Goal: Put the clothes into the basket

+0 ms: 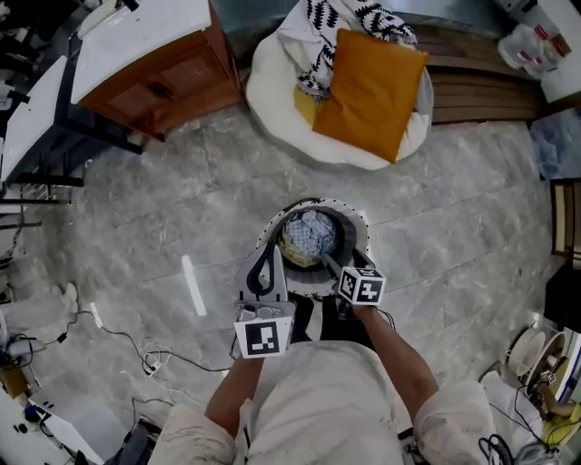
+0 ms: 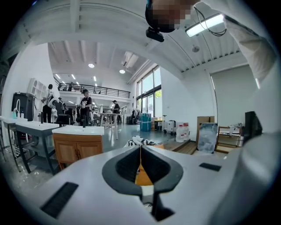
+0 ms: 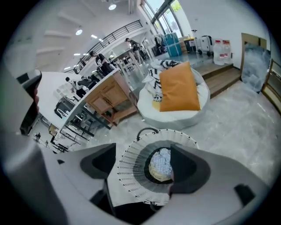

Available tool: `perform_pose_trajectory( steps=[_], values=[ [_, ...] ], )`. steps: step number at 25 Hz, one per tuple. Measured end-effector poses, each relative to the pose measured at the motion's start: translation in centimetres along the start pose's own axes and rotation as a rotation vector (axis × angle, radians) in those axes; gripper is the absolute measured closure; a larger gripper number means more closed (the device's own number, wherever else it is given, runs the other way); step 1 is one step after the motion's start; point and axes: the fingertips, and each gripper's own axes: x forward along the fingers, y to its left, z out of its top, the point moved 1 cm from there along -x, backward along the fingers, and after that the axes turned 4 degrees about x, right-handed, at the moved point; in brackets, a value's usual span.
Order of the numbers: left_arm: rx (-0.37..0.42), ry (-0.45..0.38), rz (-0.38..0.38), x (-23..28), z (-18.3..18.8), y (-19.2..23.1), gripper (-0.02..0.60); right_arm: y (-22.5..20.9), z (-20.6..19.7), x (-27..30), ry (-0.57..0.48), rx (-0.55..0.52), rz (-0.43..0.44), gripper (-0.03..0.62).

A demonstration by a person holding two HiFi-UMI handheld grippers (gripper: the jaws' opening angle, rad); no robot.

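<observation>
A white slatted basket (image 1: 271, 234) stands on the grey floor just ahead of me. A blue-white checked cloth (image 1: 310, 232) lies bunched inside it on something yellowish. My right gripper (image 1: 329, 262) hangs open over the basket's near rim and points down into it. The right gripper view looks between that gripper's (image 3: 145, 159) wide-apart jaws at the basket wall (image 3: 127, 171) and the clothes (image 3: 161, 162). My left gripper (image 1: 270, 259) is at the basket's left side. It (image 2: 140, 151) points level across the room, jaws shut to a thin slit with nothing between them.
Beyond the basket lies a round white floor cushion (image 1: 272, 91) with an orange pillow (image 1: 368, 91) and a black-and-white patterned blanket (image 1: 349, 23). A wooden cabinet (image 1: 159, 77) stands at the back left, wooden steps (image 1: 481, 86) at the back right. Cables (image 1: 136, 350) trail at the near left.
</observation>
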Motion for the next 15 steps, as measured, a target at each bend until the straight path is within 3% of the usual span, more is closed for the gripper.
perform_pose_trajectory(
  steps=[8,12,15],
  values=[
    [-0.037,-0.009,-0.016,-3.9,4.5,1.4,0.574,5.6,4.8,-9.4,-0.210,-0.114,0.029,0.240],
    [-0.019,-0.060,-0.012,-4.7,8.7,1.9,0.574,7.1,7.7,-14.6,-0.340,-0.145,0.011,0.240],
    [0.007,-0.114,-0.018,-5.0,11.9,2.4,0.574,9.2,12.2,-18.1,-0.474,-0.199,0.027,0.240]
  ],
)
